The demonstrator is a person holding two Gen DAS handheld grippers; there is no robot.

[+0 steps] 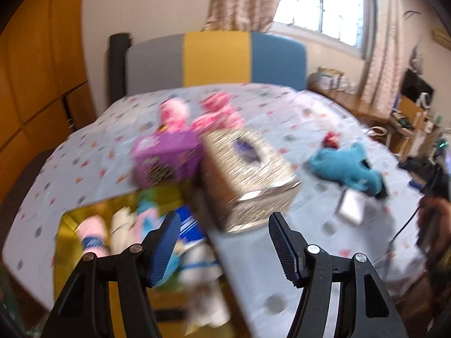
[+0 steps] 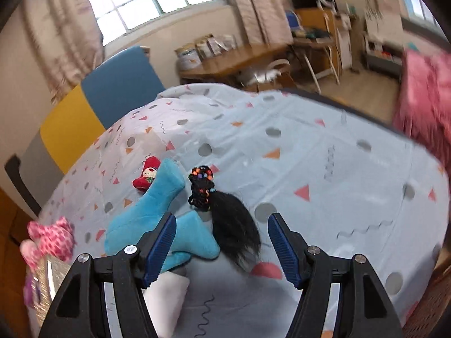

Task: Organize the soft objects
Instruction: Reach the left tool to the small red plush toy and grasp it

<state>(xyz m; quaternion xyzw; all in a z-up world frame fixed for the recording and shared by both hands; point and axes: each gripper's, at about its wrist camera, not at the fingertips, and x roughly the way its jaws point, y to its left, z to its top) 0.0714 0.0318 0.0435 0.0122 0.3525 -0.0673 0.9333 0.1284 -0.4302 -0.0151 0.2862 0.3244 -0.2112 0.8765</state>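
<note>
My left gripper [image 1: 222,246] is open and empty above the bed's near edge, in front of a glittery tissue box [image 1: 248,177]. Left of it a yellow box [image 1: 67,253] holds several soft toys [image 1: 124,228]. A blue plush [image 1: 346,169] lies on the bed to the right, also in the right wrist view [image 2: 157,217]. My right gripper [image 2: 222,246] is open and empty just above the blue plush and a black hair piece [image 2: 234,231] with a beaded scrunchie [image 2: 200,186]. A small red toy [image 2: 146,176] lies beyond. A pink spotted plush [image 1: 217,114] lies farther back on the bed.
A purple box [image 1: 166,159] stands beside the tissue box. A white flat item [image 1: 351,207] lies near the blue plush. The patterned bed sheet [image 2: 310,169] stretches right. A headboard [image 1: 214,59], wardrobe [image 1: 36,84], desk [image 2: 234,59] and pink cloth [image 2: 425,107] surround the bed.
</note>
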